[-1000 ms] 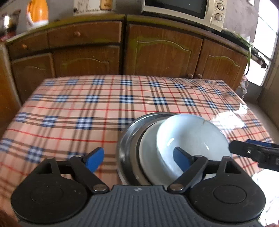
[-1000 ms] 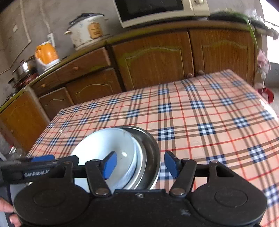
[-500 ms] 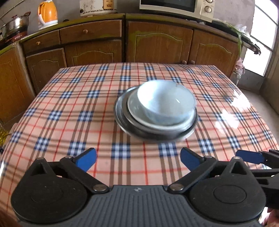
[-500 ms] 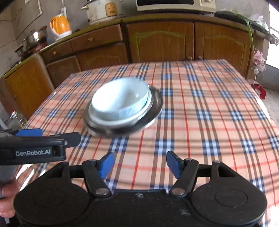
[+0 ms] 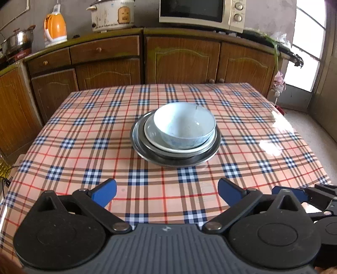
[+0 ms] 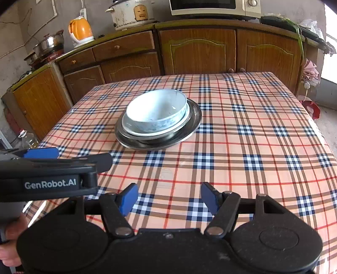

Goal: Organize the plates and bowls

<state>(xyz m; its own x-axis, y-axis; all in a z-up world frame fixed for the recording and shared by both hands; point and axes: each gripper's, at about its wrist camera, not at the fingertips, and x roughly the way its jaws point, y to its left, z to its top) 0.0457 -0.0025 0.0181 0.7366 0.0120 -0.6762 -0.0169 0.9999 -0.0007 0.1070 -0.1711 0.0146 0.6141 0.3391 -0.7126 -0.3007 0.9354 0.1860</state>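
Note:
A white bowl (image 5: 185,124) (image 6: 157,109) sits in a white plate (image 5: 153,134) (image 6: 134,129), which rests on a round steel plate (image 5: 139,145) (image 6: 189,126) in the middle of the plaid-covered table (image 5: 84,130) (image 6: 252,126). My left gripper (image 5: 167,192) is open and empty, held back near the table's front edge, well short of the stack. My right gripper (image 6: 169,198) is also open with nothing between its blue pads, equally far back. In the right wrist view the left gripper's finger (image 6: 52,162) crosses the left side.
Wooden cabinets (image 5: 181,61) run behind the table, carrying a microwave (image 5: 202,12), a rice cooker (image 5: 111,14), an orange kettle (image 5: 55,29) and a steel pot (image 5: 18,42). A person's hand (image 6: 10,236) shows at the lower left. A bright doorway (image 5: 309,46) lies to the right.
Both grippers have drawn back from the stack toward the table's front edge, and the left one's jaws spread wider. The bowl stays on the plates.

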